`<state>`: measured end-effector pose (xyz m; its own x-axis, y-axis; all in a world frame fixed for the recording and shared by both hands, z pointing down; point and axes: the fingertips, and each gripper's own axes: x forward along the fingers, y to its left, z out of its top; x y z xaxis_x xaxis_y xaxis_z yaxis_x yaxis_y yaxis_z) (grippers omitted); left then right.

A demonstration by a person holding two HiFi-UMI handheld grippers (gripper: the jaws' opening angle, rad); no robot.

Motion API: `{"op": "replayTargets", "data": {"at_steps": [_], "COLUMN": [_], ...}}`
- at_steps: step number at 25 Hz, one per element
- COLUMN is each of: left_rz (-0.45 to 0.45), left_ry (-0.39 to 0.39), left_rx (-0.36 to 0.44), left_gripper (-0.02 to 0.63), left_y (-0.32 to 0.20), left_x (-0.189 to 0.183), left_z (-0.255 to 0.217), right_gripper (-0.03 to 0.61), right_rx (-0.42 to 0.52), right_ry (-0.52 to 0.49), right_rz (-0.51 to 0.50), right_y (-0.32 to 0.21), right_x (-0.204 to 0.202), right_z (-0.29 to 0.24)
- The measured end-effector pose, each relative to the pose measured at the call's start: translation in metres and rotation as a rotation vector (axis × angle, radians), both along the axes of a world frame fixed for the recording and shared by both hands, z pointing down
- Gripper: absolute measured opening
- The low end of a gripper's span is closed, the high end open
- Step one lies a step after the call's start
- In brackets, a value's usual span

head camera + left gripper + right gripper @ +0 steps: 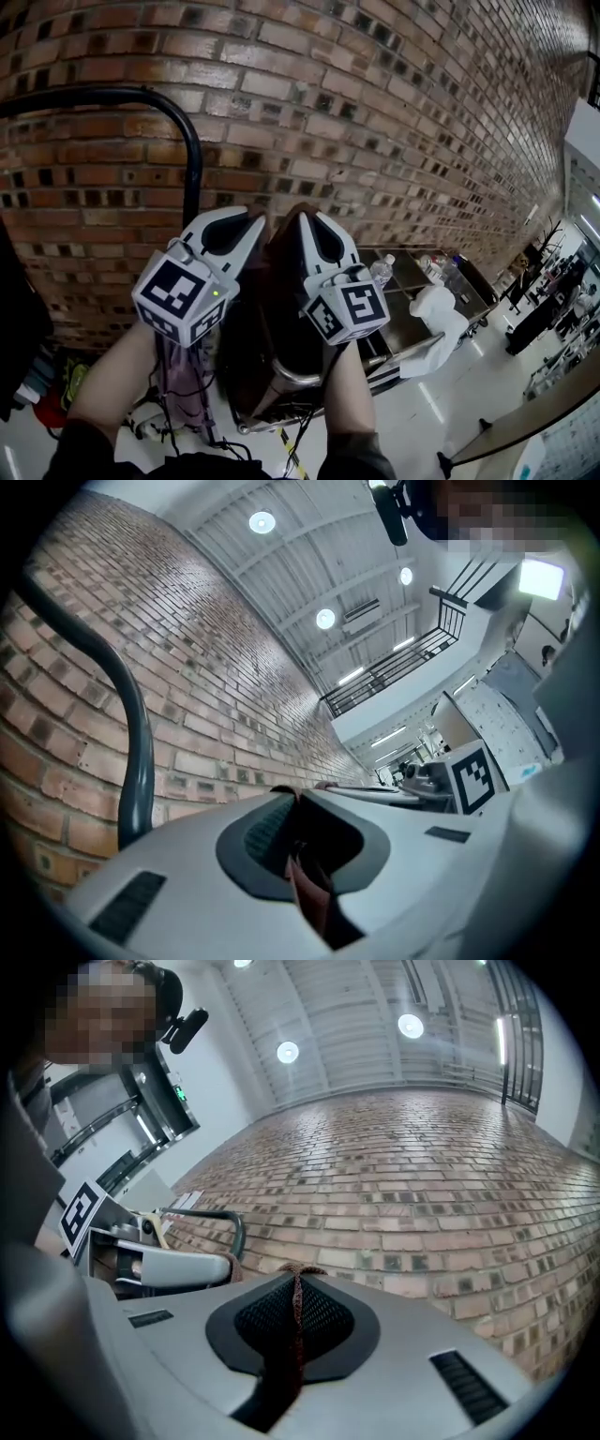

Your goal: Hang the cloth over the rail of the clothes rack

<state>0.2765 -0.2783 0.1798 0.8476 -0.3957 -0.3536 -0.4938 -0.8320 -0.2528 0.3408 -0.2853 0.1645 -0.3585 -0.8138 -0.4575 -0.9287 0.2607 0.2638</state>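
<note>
In front of a red brick wall (394, 112), a person holds two white tools side by side, both tilted upward. The left tool (251, 223) and the right tool (305, 220) are each closed on a top edge of a dark reddish-brown cloth (281, 319). In each tool's own view, a thin fold of fabric is pinched between jaws that are nearly together. The cloth hangs down between and below the tools in a bunched, narrow drape, because the two grips sit close to each other.

The rail (103, 94) of the clothes rack is a black tube. It runs level at upper left, then bends and drops down just left of the left tool. The cloth is not touching it. It hangs to the right of the bend, on the near side, with its gripped edge below the level run.

The step in hand looks like carrying the cloth up toward the rail. The next move likely calls for lifting both tools higher and leftward. The hanging part must clear the top of the tube before it is lowered on the far side.
</note>
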Motion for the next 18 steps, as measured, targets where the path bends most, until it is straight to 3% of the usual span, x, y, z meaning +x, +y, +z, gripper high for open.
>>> {"op": "replayTargets", "data": {"at_steps": [4,8,14,18], "left_rz": [-0.047,-0.117,-0.118,-0.163], "left_ry": [0.024,0.055,0.081,0.133], "left_rx": [0.023,0.123,0.176,0.284], "left_gripper": [0.02,0.021,0.021,0.021], "left_y": [-0.014,-0.015,-0.02,-0.022], "left_x": [-0.002,-0.011,-0.011,-0.018], "left_z": [-0.022,-0.049,-0.089,-0.113], "right_gripper": [0.026,0.026,0.026,0.026], "right_rx": [0.02,0.126,0.196,0.262], "right_ry": [-0.001,-0.014,-0.014,-0.027], "right_rz": [-0.007,-0.046,-0.056,-0.053], "right_y": [-0.018,-0.02,-0.039,-0.047], "right_x": [0.01,0.005,-0.01,-0.016], "right_z": [-0.022,-0.053,-0.092,-0.114]}}
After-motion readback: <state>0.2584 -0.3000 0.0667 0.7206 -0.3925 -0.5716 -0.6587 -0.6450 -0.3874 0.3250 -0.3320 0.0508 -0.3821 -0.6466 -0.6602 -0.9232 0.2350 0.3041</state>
